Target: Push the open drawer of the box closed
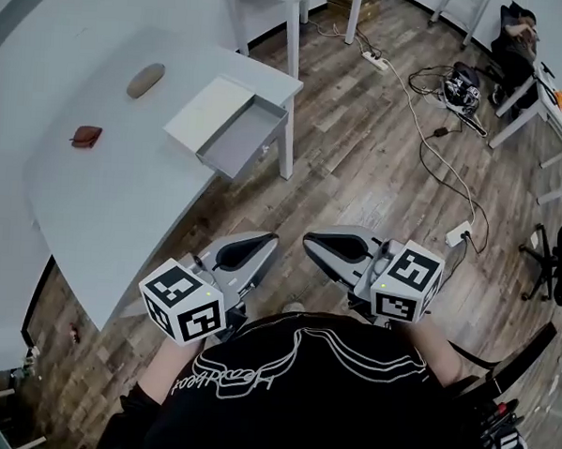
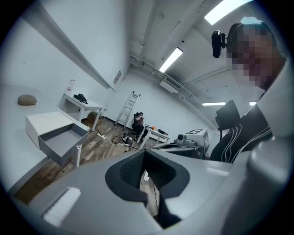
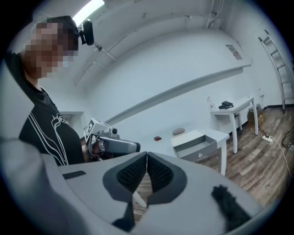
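Shows box w/ drawer pulled open at corner of white table; brown pouch and grey oval obj. lie further left. L gripper and R gripper hang side by side over wood floor, well apart from box.

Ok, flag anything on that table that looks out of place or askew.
Only the drawer of the white box: it stands pulled open and empty, its front jutting past the table edge near the corner. Nothing looks spilled or damaged.
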`<state>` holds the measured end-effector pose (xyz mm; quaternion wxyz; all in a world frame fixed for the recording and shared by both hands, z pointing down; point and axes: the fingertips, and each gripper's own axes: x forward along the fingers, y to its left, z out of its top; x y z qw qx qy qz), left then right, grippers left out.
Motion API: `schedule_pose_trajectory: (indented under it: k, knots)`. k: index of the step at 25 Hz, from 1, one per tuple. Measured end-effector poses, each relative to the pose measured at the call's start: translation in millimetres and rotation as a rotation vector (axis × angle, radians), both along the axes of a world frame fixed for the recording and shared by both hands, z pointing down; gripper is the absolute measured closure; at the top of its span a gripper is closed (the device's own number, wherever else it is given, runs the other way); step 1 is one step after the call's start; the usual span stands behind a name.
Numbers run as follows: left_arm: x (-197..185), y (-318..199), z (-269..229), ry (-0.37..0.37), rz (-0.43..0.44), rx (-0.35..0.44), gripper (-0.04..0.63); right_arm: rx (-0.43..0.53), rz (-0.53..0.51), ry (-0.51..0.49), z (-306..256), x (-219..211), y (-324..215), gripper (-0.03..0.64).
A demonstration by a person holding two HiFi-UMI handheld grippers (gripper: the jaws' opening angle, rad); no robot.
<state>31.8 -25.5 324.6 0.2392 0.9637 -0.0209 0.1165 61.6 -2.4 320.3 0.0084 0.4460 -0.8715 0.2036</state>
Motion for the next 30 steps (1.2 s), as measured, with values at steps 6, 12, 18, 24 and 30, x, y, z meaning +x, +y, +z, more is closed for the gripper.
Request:
schedule_pose_trajectory:
  k: [6,12,18,24,30]
  knots:
    - [11,-39,24,-0.030,-0.133,-0.029,0.589,-0.005,-0.048,0.063,27,24,-35,0.607]
    - [30,-91,24,-0.042,-0.269,-0.067,0.589,-0.031,-0.146,0.115,37,51,-99,0.607]
    - [28,-125,27,-0.052,-0.365,-0.073,0.589,-0.025,-0.193,0.146,44,60,-150,0.607]
    - [15,-143,61,-0.091,-0.435,-0.142,0.589,-0.076,-0.171,0.194,100,73,-190,0.607]
    - [-7,-159,77,-0.105,-0.504,-0.167,0.589,-0.120,-0.193,0.321,155,71,-219,0.606]
